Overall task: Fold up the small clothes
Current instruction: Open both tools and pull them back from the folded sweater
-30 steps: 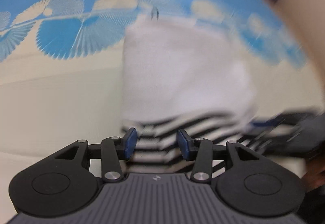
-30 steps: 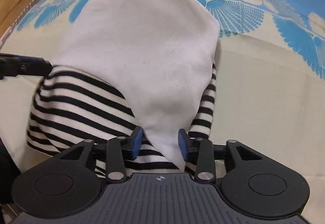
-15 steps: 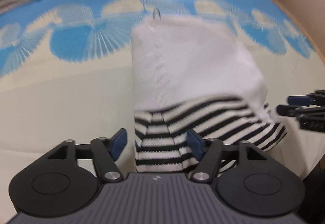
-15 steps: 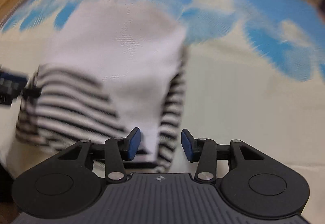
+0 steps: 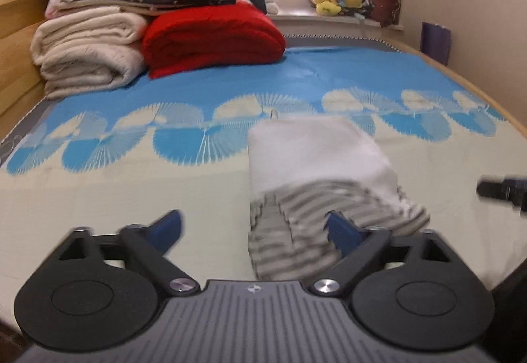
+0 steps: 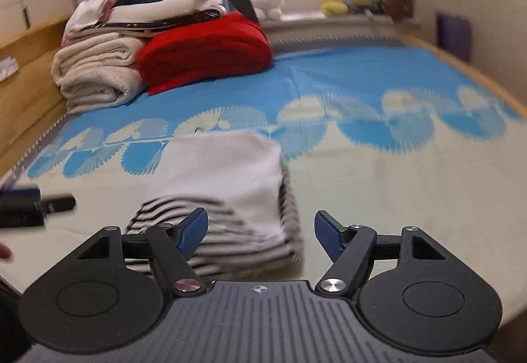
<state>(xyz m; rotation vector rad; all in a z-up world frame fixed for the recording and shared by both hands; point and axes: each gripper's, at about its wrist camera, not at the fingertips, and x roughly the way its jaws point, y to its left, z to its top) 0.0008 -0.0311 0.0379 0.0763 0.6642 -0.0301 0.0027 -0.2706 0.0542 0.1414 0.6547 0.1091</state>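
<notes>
We have the small garment (image 5: 316,172) lying folded on the bed sheet (image 5: 131,185), a white panel laid over a black-and-white striped layer that shows along its near edge. Seen from our left tongs (image 5: 255,228), it sits ahead and a little to the right, its striped edge just behind the right-hand blue pad; seen from our right tongs (image 6: 260,231), the same bundle (image 6: 227,192) lies ahead and to the left, its striped corner just behind the left-hand pad. Both pairs of tongs have just been opening and now stand wide apart and released, with nothing clamped between the pads, and the cloth rests on the sheet by its own weight. Each view catches the other tool at its edge, flanking the garment. We judge that this fold has been laid down and let go, so the step in hand is the release after a fold. The next move, as we see it, calls for checking whether the bundle is compact enough; if another fold is wanted, we need to come back to the near striped edge and pinch both layers together. Well beyond the garment sit a red blanket (image 5: 210,37) and stacked bedding (image 5: 89,53).
</notes>
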